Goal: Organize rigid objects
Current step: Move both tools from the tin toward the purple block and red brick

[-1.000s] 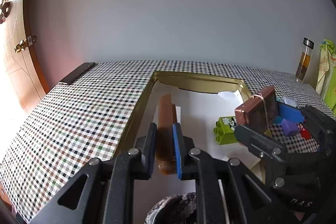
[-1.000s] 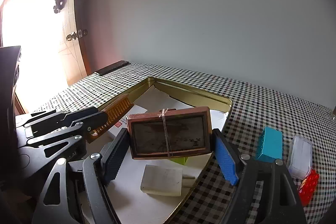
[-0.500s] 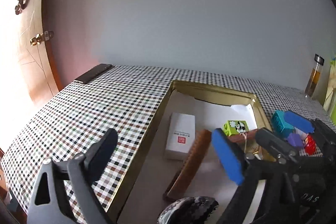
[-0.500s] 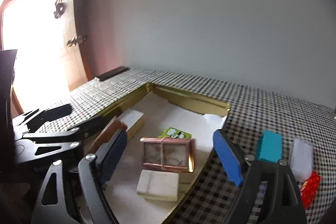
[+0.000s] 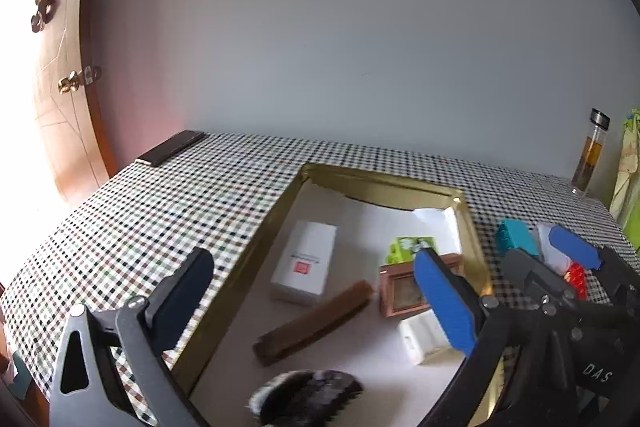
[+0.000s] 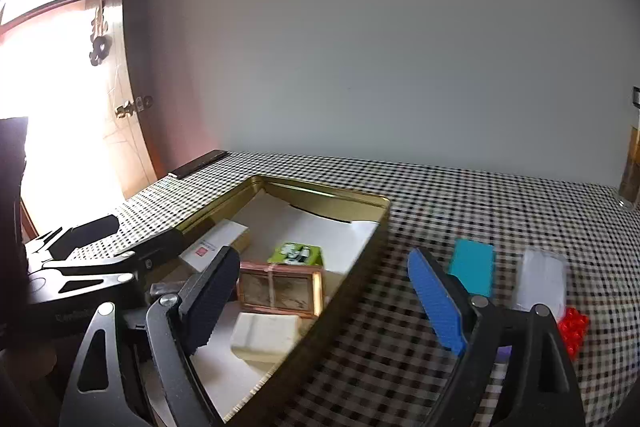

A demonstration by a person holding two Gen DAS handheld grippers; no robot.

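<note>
A checked tablecloth (image 5: 168,211) is covering the table and serving as the landmark here. At its far left corner, a dark flat bar (image 5: 170,147) is lying on the cloth beside a wooden door (image 5: 60,115), whose brass handle (image 5: 72,83) is catching light from the bright opening on the left. At the cloth's far right corner, a clear bottle with amber liquid and a metal cap (image 5: 592,155) is standing upright near the grey wall (image 5: 340,27), with green fabric (image 5: 630,187) hanging just beside it.
</note>
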